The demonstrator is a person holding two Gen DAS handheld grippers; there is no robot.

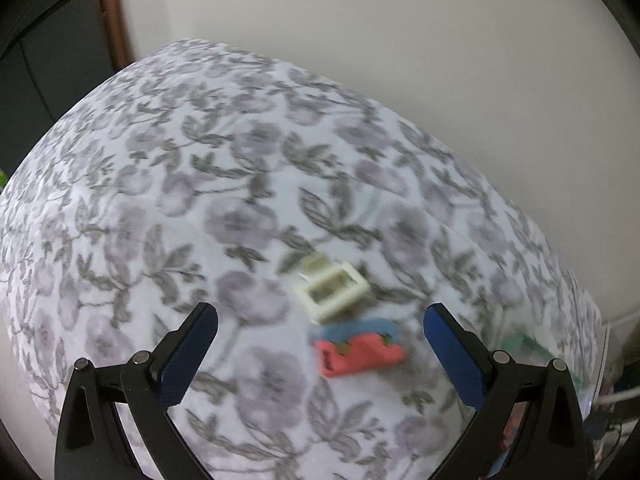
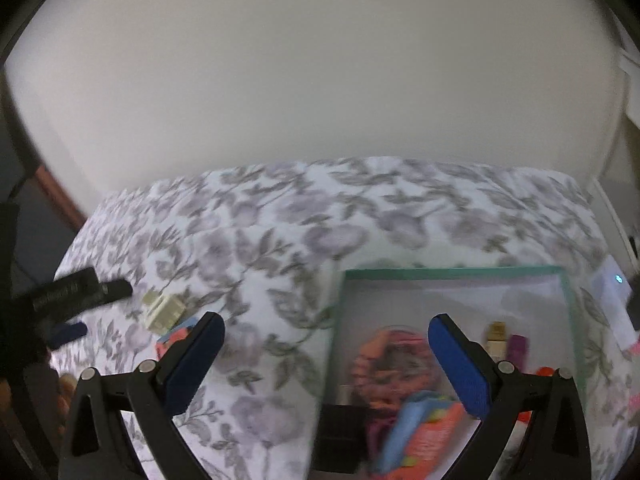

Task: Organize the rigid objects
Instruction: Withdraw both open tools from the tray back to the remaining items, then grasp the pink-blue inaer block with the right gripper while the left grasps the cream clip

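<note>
Tools spread empty, left (image 1: 320,328), right (image 2: 326,332), cream plastic frame (image 1: 332,290), floral quilted cloth (image 1: 200,200)

The left gripper (image 1: 320,316) hangs in the air with its jaws spread wide, nothing between the blue-padded fingers (image 1: 192,352), and it tips downward and a little to the right. The right gripper (image 2: 326,326) is likewise spread wide and empty, its own blue pads (image 2: 460,368) angled outward, pointing forward and down. From the right wrist view the left gripper shows at the far left edge as a dark, blurred shape.
</note>
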